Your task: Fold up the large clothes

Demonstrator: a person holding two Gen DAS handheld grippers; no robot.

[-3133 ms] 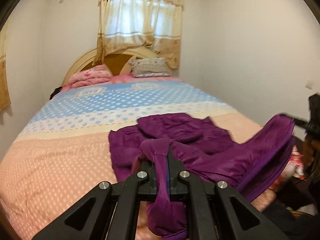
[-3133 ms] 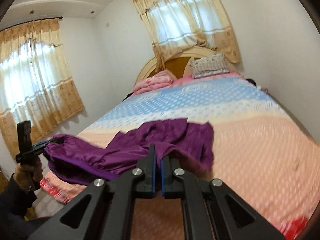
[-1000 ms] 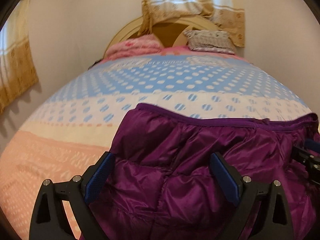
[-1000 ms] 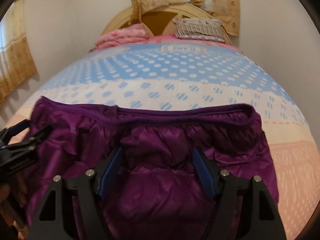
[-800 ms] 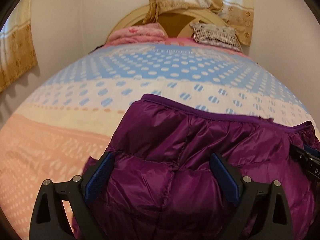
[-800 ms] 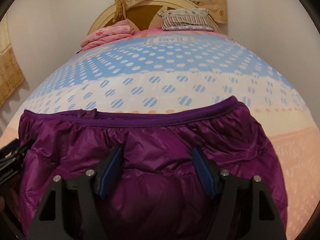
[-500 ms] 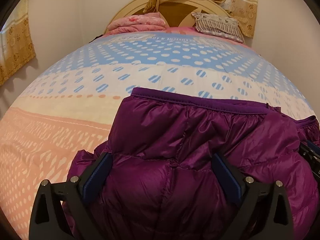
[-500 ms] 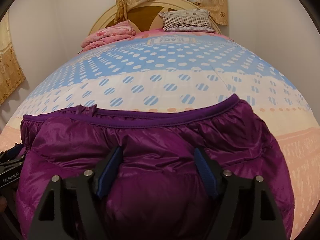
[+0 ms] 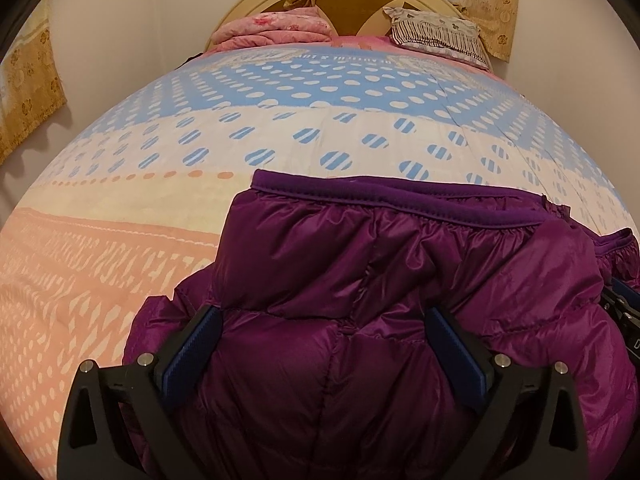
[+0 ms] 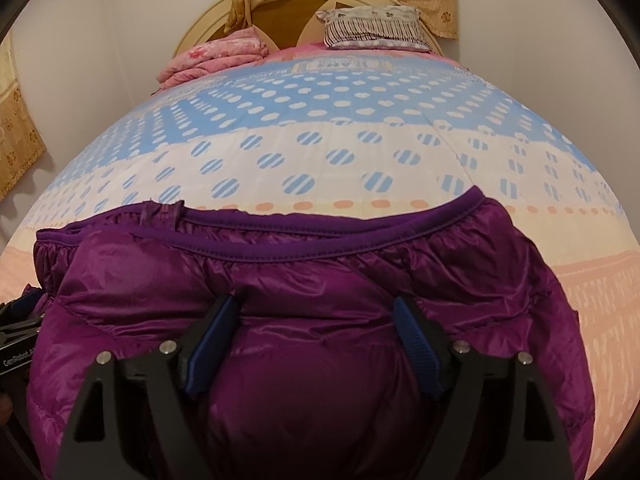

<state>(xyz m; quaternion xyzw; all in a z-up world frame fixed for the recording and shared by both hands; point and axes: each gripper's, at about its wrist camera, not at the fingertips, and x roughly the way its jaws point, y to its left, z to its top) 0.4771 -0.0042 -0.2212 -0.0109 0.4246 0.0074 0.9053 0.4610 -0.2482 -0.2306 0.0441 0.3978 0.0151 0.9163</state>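
Note:
A purple puffer jacket (image 9: 360,280) lies spread on the near part of the bed, its banded hem edge (image 10: 312,248) facing the headboard. My left gripper (image 9: 322,316) is open wide just over the jacket's left part, with padded fabric bulging up between its blue pads (image 9: 192,344). My right gripper (image 10: 316,302) hovers over the jacket's (image 10: 320,360) right part. Its jaws are opening, with fabric swelling between them and the pads apart from it. Each gripper shows at the edge of the other's view.
The bed cover (image 9: 200,140) runs blue with dots at the far end, cream in the middle, and peach near me. A folded pink blanket (image 9: 276,28) and a striped pillow (image 9: 436,36) sit by the headboard. A curtain (image 9: 28,92) hangs at the left wall.
Three seconds ago both grippers were shut on the lifted jacket; now it lies flat and both are open. Over the last second both sank closer to it and the right jaws widened.

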